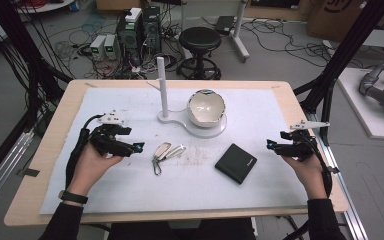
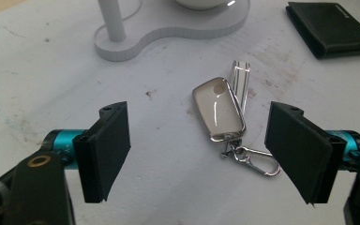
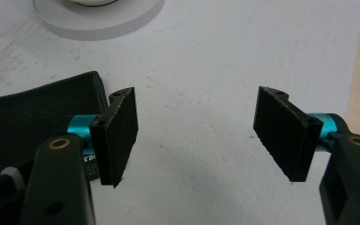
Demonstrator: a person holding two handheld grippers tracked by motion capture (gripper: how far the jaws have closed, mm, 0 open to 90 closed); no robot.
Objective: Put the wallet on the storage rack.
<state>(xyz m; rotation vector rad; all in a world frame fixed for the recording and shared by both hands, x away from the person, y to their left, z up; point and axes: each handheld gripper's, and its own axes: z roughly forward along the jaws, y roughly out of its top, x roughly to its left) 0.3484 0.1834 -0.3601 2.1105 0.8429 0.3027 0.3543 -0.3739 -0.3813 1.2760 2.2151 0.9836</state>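
Left gripper view: the left gripper [image 2: 199, 154] has its fingers [image 2: 110, 150] spread wide, released, nothing pressed between them. The key fob [image 2: 218, 112] lies flat on the white surface [image 2: 51, 84] in the gap ahead of the fingers, nearer the right one, untouched; its silver carabiner clip [image 2: 255, 161] trails toward the near side, just beside the right finger. A second slim silver piece [image 2: 240, 82] lies against the fob's far edge.

In the high view the left gripper [image 1: 139, 147] sits left of the fob [image 1: 162, 150], close but apart. The right gripper [image 1: 271, 145] is at the right of the surface, fingers also released and holding nothing, over bare mat. Black wallet [image 1: 236, 163] lies between fob and right gripper. White stand [image 1: 170, 117] with post and bowl [image 1: 206, 107] at far centre.
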